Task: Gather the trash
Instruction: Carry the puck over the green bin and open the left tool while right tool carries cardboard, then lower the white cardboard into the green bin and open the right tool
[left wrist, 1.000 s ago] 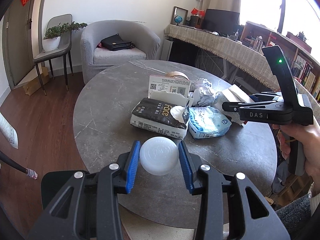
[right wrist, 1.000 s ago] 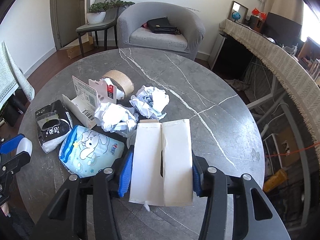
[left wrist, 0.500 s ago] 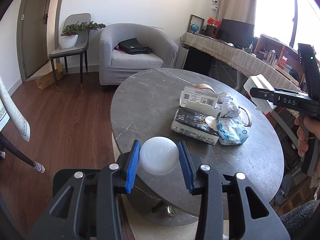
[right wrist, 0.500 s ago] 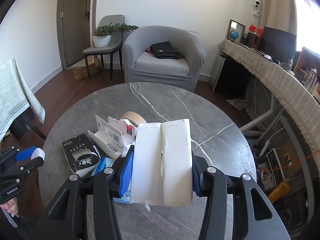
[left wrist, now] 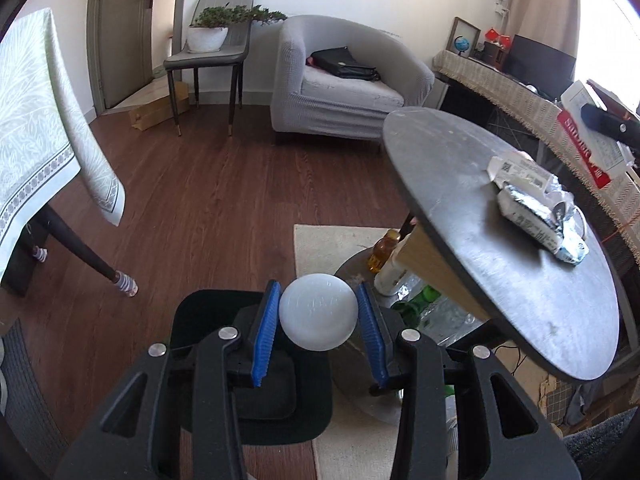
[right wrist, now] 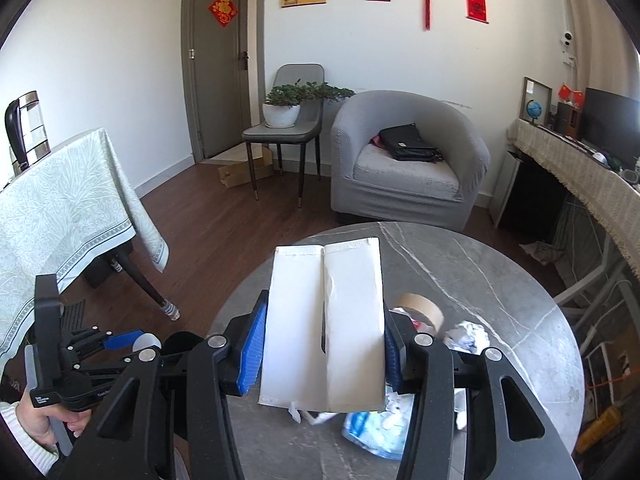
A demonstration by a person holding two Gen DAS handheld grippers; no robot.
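While my left fingers (left wrist: 318,336) pinch the white lid (left wrist: 318,312), it hangs above the black bin (left wrist: 208,312), left of the worktop (left wrist: 520,288). My right fingers (right wrist: 322,354) clamp the flat box (right wrist: 324,320) over the worktop's (right wrist: 500,280) near-left part.

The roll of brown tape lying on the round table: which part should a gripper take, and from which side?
The tape roll seems to lie flat on the table with its hole facing up. Come from above, one finger in the hole and one outside, and pinch the far wall: that side looks clear, while crumpled paper crowds the near side.
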